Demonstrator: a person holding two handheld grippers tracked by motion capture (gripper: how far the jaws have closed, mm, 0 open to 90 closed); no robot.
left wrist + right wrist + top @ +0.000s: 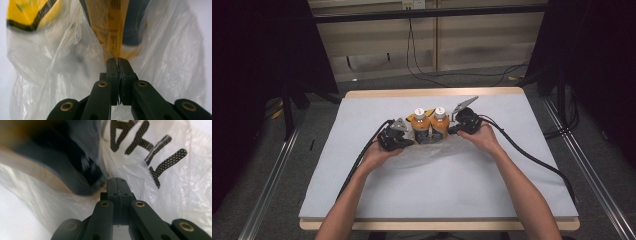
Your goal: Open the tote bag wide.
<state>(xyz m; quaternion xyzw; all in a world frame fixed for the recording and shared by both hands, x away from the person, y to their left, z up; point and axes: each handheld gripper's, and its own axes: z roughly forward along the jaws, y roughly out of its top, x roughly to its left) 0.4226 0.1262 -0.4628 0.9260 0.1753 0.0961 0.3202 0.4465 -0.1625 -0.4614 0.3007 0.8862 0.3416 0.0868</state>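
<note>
Left gripper (404, 141) sits at the left side of a clear plastic bag (427, 152) near the middle of the bench (362, 195), carried by the person's left hand (379, 152). Seen from the left gripper view, its jaws are pressed together with a thin fold of the bag's film (75, 75) pinched between the tips. Directly beyond the tips, an orange-labelled bottle (110, 25) stands inside the bag, very close to the jaws; whether it touches them cannot be told.

Right gripper (452, 129) sits at the opposite, right side of the bag, carried by the right hand (482, 137). From the right gripper view its jaws are likewise closed flat on each other, with bag film (140, 182) caught at the tips. Black dotted lettering (155, 150) is printed on the film just past them. A dark, blurred bottle body (62, 167) lies beyond and to the left of the jaws in that view.

From the high view, two bottles, the left one (419, 125) and the right one (440, 122), stand upright side by side with white caps, touching or nearly so, between the two grippers. The bag's film spreads on the pale cover of the bench in front of the bottles, toward the person. Cables (532, 157) trail from both grippers back toward the bench's near edge.
</note>
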